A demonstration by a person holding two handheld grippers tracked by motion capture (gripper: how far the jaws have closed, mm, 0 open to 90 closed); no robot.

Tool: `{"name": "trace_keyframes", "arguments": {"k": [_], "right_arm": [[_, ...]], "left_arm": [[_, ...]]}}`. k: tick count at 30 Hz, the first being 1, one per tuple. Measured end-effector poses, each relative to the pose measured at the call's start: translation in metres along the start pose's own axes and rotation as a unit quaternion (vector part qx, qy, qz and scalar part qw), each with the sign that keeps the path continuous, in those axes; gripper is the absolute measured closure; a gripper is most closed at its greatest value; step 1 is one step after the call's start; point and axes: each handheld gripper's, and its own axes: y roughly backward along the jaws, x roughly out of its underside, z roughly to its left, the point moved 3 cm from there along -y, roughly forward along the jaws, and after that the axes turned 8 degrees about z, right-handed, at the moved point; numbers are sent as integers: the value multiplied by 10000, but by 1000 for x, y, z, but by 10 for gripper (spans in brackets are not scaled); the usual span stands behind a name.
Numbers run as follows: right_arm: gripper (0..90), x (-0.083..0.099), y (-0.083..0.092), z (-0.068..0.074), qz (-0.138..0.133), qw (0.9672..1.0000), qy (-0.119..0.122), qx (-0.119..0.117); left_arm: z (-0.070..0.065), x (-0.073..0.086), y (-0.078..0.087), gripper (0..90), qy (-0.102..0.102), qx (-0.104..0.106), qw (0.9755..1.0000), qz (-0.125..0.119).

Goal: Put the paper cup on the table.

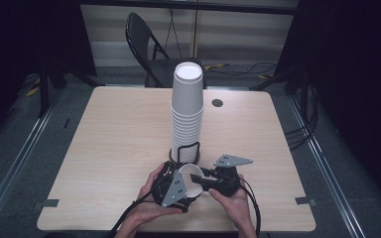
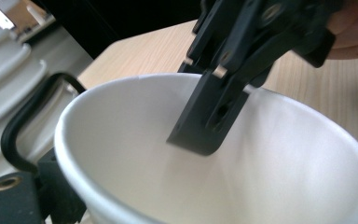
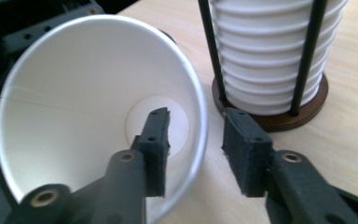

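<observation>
Single white paper cup [image 1: 192, 179] lies tipped at the light wooden table's [image 1: 114, 144] 6 o'clock edge, mouth facing the right gripper [image 3: 196, 147]. That gripper's jaws stand parted astride the cup's rim, one pad inside, one outside, not yet closed. Left gripper [image 1: 174, 187] carries the cup; its jaw gap cannot be judged. Tall stack of white paper cups [image 1: 186, 111] in a black wire holder [image 1: 186, 151] stands just beyond, toward 12 o'clock.

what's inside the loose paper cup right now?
One pad of the right claw reaches inside the paper cup; the other pad sits outside the rim. White bottom is partly visible and bare; the pad covers some of it.
</observation>
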Motion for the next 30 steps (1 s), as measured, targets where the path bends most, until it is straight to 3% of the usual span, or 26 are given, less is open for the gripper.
{"name": "trace_keyframes", "arguments": {"k": [11,23,28,30], "right_arm": [[426,-1,7,-2,-606,9981,21,79],[334,1,22,-10,-1303,9908,-115,336],[296,7,25,-16,-1472,9870,-244,600],[266,10,27,-19,-1510,9852,-360,723]], "left_arm": [[15,7,6,84,582,4,9982,-163],[34,19,14,83,1151,-49,9931,-216],[40,21,18,80,1210,-118,9922,-269],[42,22,19,80,1316,-116,9908,-306]]}}
